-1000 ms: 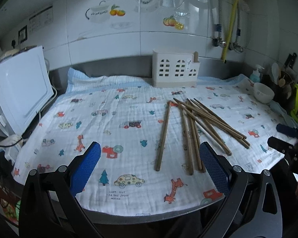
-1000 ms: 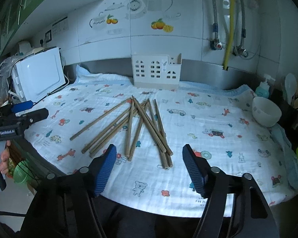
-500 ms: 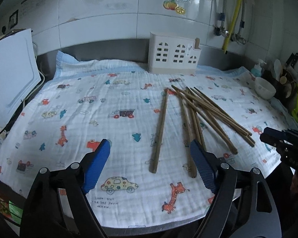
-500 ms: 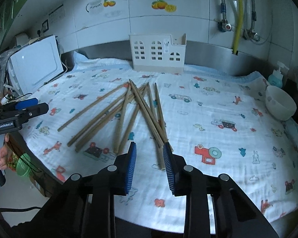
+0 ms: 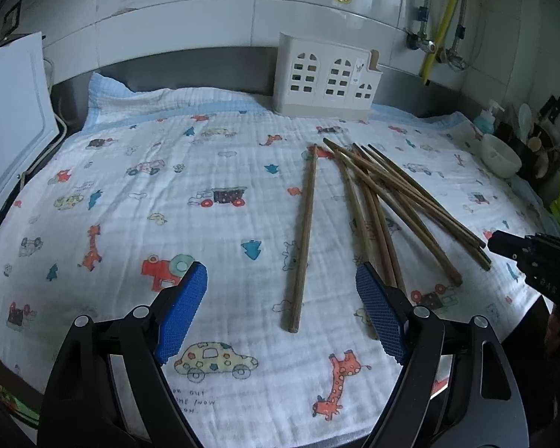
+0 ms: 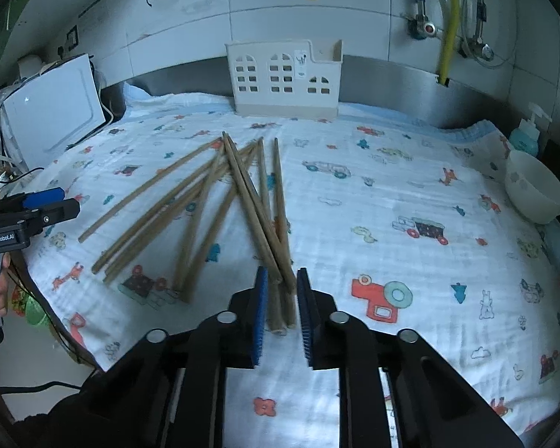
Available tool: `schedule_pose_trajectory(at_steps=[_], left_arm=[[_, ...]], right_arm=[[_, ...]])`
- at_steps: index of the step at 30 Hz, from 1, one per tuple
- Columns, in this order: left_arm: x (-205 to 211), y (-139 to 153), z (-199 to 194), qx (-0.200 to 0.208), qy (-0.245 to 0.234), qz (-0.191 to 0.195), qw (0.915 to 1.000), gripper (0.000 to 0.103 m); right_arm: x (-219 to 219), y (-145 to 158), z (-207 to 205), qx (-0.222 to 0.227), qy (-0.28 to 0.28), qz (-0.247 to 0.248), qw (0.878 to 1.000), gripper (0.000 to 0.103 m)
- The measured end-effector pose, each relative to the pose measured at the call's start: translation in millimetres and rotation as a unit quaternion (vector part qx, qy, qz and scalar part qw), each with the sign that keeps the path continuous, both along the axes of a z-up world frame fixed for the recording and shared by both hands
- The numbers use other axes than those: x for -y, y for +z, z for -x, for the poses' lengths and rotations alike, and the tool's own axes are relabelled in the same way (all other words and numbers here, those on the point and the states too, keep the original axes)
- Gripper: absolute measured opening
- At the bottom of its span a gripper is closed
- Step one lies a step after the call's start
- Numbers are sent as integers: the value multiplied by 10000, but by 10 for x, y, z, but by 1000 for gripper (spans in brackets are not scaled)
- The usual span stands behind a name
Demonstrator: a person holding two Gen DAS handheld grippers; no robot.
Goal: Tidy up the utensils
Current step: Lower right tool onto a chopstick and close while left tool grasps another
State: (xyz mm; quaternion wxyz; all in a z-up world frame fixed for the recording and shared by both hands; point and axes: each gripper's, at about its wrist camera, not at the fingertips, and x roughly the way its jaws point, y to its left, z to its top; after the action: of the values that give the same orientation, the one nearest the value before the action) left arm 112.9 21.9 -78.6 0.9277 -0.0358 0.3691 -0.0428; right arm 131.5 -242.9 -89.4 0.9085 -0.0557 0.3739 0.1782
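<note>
Between the right hand-held gripper (image 6: 282,300) pads, just closing, chopsticks (image 6: 276,291) seemingly pinched.

Nine or ten wooden chopsticks (image 6: 251,205) on the cloth (image 5: 130,205), so crossed and overlapped that the exact number cannot be told; one of them apart from the heap, toward the cloth's left edge. One white holder (image 5: 326,78) with window-shaped cutouts, at the cloth's far edge. One white bowl (image 6: 534,190) at the right edge. One printed cloth. One pump bottle (image 6: 524,136) near the far right corner. One white appliance (image 6: 52,119) past the left edge. One yellow pipe (image 6: 450,18) on the tiled wall.
</note>
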Motion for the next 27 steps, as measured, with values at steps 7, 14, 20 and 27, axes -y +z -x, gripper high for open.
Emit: schedule_pose_trajectory(at_steps=[7,14,20,27], left_arm=[[-4,-93,-67,-204,-145,97,9996,77],[7,-165,-122,-331,-235,154,9991,67],[34,-220,-162,-420,-281,106,9987,63],[37,-276,-202,-499,-275,76,9983,55]], right_arm=[[72,-78,-57,-148,20,-31,9999,8],[61,-90,-105,-159,65,-46,9998,8],[75,-86,-162,-110,4,23,9999,7],[58,-100,-243,-107,70,67,9999,8]])
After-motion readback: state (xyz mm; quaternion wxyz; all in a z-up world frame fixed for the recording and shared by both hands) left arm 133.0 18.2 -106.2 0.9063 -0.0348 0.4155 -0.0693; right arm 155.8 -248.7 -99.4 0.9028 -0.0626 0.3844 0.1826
